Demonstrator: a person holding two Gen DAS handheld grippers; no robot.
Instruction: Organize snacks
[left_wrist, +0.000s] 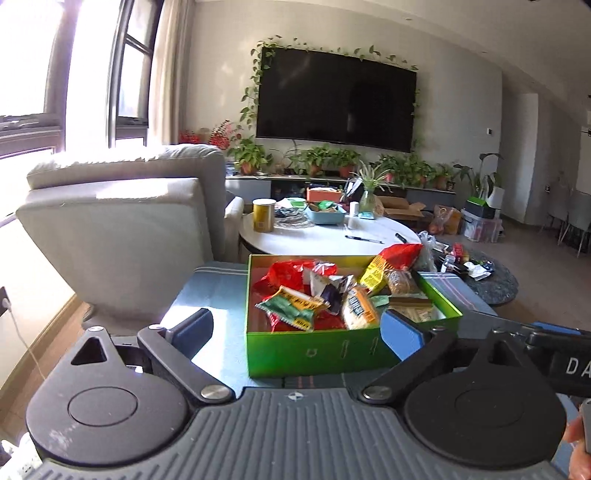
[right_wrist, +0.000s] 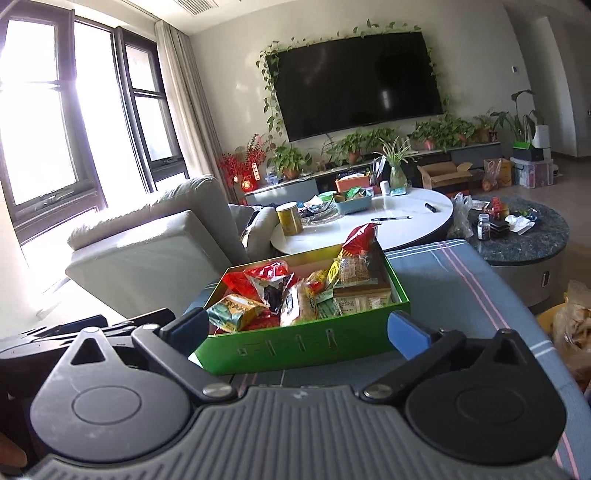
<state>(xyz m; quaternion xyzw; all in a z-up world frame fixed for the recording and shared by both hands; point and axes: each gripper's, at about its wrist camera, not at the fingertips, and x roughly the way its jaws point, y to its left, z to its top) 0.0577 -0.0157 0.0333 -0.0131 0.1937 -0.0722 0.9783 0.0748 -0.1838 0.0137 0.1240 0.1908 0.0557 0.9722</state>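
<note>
Little of the writing can be read. The white letters "DA" sit on the black body of your right hand-held gripper where it enters the left wrist view at the right edge. The snack wrappers carry print, and the green box (left_wrist: 325, 350) has pale markings along its near wall, but none of it is legible.

Your left hand-held gripper (left_wrist: 299, 325) is level and points straight at the near wall of the box. Its jaws are spread wide, with nothing between them. The dark left fingertip (left_wrist: 192, 326) hovers over the blue striped cloth (left_wrist: 207, 295) on the worktop, and the blue right fingertip (left_wrist: 400, 332) overlaps the box's near right corner; you cannot tell whether it touches.

Your right hand-held gripper (right_wrist: 297, 326) is also level and wide open, holding nothing. It faces the box (right_wrist: 295, 347) from slightly to the right, so both fingertips frame the near wall.

The box stands open on the cloth-covered worktop, just ahead of both grippers. It is heaped with snack packets: a green and yellow packet (left_wrist: 291, 308) at the near left, a red bag (left_wrist: 288, 273) behind it, an orange-labelled packet (left_wrist: 360, 308) near the middle, and a tall red and yellow bag (right_wrist: 356, 254) leaning at the far right.

Beyond it are a white round table (left_wrist: 332, 236), a grey armchair (left_wrist: 122, 221) and a wall-mounted television (left_wrist: 336, 99).
</note>
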